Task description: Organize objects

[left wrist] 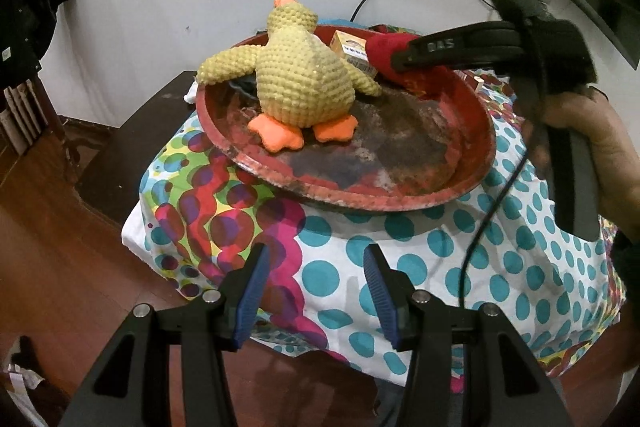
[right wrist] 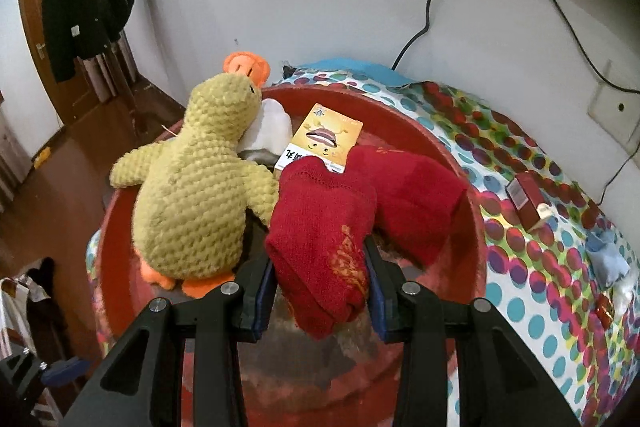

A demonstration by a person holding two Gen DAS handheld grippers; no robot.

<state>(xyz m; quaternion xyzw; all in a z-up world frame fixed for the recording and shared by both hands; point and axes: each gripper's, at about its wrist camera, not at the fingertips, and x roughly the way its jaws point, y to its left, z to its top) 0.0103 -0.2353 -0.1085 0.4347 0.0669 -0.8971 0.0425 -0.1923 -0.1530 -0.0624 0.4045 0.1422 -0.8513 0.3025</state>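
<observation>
A round red tray (left wrist: 400, 163) rests on a dotted cloth. In it lies a yellow plush duck (left wrist: 300, 63) with orange feet, its back toward me. Behind the duck is a small yellow box (left wrist: 350, 49). My right gripper (left wrist: 404, 61) reaches in from the right, shut on a red knitted sock (left wrist: 384, 47). In the right wrist view the sock (right wrist: 360, 195) hangs folded between the right gripper (right wrist: 320, 255) pads, over the tray (right wrist: 400, 123), beside the duck (right wrist: 192, 187) and the box (right wrist: 324, 135). My left gripper (left wrist: 316, 255) is open and holds nothing, above the cloth before the tray's near rim.
The colourful dotted cloth (right wrist: 520, 307) covers a dark table (left wrist: 132, 147). On it, right of the tray, lie a red box (right wrist: 528, 199) and a pale blue rag (right wrist: 608, 259). A white cloth (right wrist: 268, 131) sits by the duck's head. Cables run down the white wall behind.
</observation>
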